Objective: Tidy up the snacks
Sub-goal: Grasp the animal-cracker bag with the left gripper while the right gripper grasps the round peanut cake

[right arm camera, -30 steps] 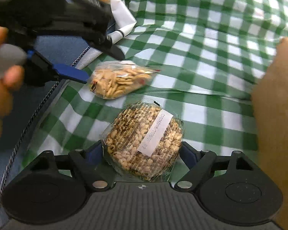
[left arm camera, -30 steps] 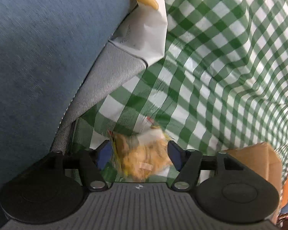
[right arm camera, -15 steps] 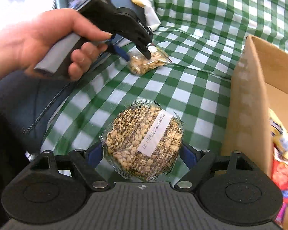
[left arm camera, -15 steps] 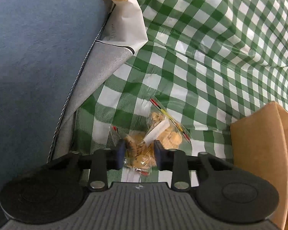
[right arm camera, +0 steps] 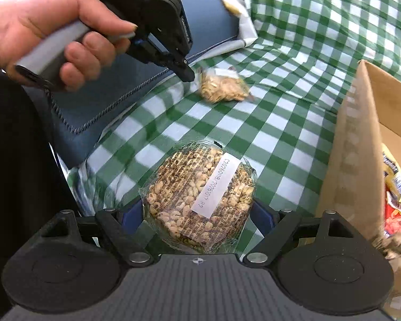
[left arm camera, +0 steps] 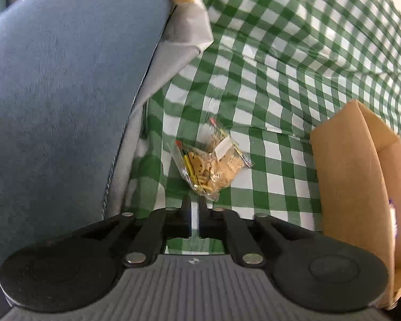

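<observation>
A small clear bag of yellow crackers (left arm camera: pixel 214 160) hangs in front of my left gripper (left arm camera: pixel 194 200), whose jaws are closing and pinch the bag's lower corner. In the right wrist view the same bag (right arm camera: pixel 223 88) dangles from the left gripper (right arm camera: pixel 187 75) just over the green checked cloth (right arm camera: pixel 280 123). My right gripper (right arm camera: pixel 197 211) holds a round wrapped puffed-grain cake (right arm camera: pixel 200 200) with a white label, one blue pad pressed on each side. A cardboard box (right arm camera: pixel 344 160) stands at the right.
A blue cushion (left arm camera: pixel 53 93) fills the left side, with a white paper bag (left arm camera: pixel 189 32) at its far end. The cardboard box (left arm camera: pixel 347 174) holds bright snack packets (right arm camera: pixel 395 203). A person's hand (right arm camera: pixel 53 32) grips the left tool.
The left jaws have drawn together on the cracker bag's corner and lifted it off the cloth. Both grippers have shifted toward the cardboard box, which now shows at the right.
</observation>
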`<state>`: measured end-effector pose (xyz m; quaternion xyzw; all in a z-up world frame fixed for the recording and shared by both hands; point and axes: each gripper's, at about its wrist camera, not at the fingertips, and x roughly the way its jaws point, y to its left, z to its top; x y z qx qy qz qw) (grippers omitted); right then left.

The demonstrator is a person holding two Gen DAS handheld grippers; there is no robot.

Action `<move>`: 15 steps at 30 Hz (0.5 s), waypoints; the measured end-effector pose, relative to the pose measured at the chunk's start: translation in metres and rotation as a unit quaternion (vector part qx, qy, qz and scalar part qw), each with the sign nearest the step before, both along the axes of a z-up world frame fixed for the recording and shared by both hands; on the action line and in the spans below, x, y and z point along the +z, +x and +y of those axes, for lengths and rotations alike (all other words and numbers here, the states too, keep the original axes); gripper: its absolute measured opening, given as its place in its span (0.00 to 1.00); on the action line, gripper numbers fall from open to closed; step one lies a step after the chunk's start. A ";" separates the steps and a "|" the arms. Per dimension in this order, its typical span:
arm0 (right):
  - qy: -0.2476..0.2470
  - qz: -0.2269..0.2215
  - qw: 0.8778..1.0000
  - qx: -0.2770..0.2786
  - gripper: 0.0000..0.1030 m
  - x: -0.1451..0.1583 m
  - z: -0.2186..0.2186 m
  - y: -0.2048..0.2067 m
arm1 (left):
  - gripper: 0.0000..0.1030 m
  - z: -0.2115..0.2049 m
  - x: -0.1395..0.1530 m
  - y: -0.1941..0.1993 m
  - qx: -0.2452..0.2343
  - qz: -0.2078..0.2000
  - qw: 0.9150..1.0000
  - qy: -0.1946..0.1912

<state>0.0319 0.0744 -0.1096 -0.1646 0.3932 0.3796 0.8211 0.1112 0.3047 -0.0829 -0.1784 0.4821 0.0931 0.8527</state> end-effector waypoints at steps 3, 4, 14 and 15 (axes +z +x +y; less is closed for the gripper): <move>-0.009 -0.011 1.000 -0.002 0.82 -0.005 0.003 0.001 | 0.39 -0.008 0.002 0.003 -0.017 -0.013 1.000 0.022; -0.010 -0.010 1.000 -0.005 0.82 -0.007 0.004 0.003 | 0.48 -0.012 0.002 0.007 -0.024 -0.017 0.999 0.031; -0.015 0.012 0.999 -0.034 0.82 -0.019 0.002 0.019 | 0.85 -0.059 -0.030 0.057 -0.127 0.014 0.977 0.170; -0.018 0.012 0.999 -0.032 0.82 -0.020 0.002 0.019 | 0.85 -0.063 -0.035 0.061 -0.137 0.023 0.974 0.180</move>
